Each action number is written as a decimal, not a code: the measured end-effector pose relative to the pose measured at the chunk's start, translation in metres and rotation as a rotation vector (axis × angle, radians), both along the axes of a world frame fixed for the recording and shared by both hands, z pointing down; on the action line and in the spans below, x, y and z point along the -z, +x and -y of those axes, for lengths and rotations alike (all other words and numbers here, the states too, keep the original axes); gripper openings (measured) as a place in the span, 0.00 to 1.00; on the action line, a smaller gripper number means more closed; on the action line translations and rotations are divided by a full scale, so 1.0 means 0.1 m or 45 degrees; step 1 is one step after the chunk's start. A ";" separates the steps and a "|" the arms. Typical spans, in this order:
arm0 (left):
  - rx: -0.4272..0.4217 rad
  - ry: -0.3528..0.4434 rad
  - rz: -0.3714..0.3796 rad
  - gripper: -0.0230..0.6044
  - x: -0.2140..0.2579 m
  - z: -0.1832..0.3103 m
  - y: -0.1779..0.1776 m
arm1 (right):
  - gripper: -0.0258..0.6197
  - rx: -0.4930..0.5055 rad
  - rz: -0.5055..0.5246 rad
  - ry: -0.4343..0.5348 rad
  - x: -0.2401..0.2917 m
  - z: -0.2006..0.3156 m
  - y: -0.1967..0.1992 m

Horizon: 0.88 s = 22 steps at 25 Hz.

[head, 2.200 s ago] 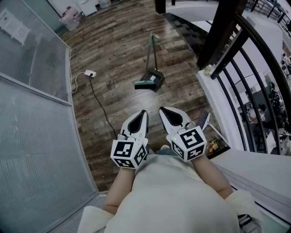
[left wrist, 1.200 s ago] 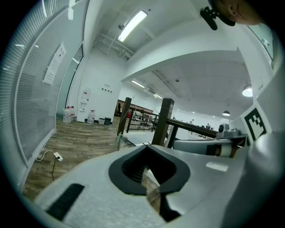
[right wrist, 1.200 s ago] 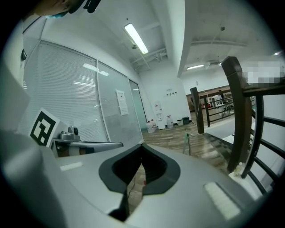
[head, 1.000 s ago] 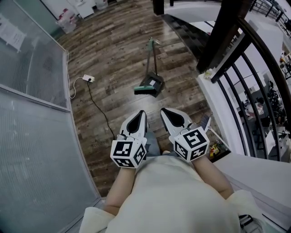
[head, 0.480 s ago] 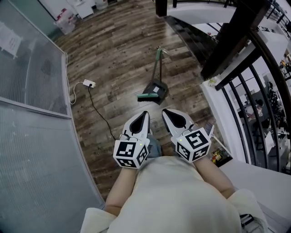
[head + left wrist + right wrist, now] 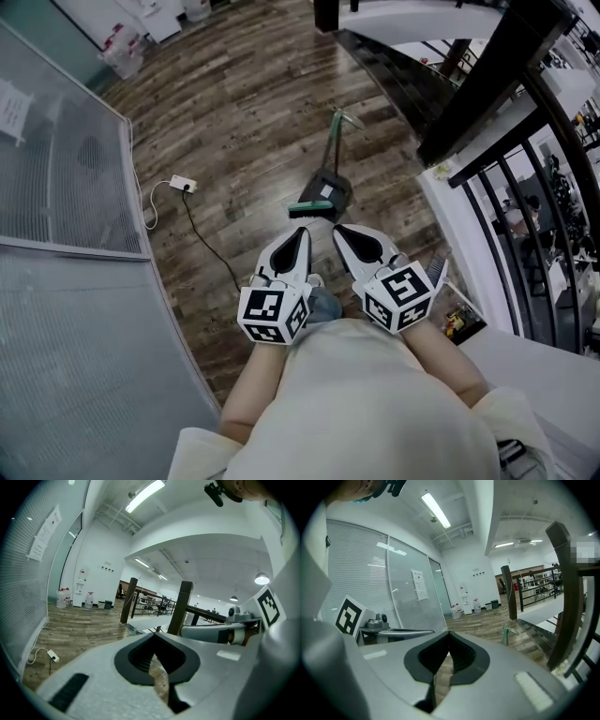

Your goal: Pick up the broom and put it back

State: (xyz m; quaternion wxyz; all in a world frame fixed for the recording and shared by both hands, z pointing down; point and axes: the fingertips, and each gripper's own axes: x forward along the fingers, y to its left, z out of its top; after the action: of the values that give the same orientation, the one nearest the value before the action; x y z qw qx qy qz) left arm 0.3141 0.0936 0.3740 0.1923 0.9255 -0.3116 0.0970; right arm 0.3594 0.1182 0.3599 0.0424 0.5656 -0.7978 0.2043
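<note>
Lying on the dark wood-plank floor (image 6: 234,103): white power strip with cable (image 6: 183,184) at left, then green-handled broom with dark dustpan (image 6: 328,150), just ahead of both tongs, untouched. Left tongs (image 6: 300,232) clenched, empty. Right tongs (image 6: 338,229) clenched, empty. Black metal railing (image 6: 506,187) far right.
</note>
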 end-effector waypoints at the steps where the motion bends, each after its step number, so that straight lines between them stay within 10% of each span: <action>1: -0.007 -0.003 0.000 0.04 -0.01 0.08 0.00 | 0.05 -0.004 -0.004 0.000 0.00 0.08 -0.01; 22: -0.132 -0.040 0.038 0.04 -0.40 1.18 0.05 | 0.05 -0.210 -0.002 -0.071 -0.43 1.08 0.25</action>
State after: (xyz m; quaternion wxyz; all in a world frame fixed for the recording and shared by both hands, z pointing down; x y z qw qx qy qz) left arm 0.3188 -0.0249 0.4141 0.1970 0.9357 -0.2643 0.1254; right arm 0.3846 0.0101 0.4026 0.0419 0.6281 -0.7425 0.2290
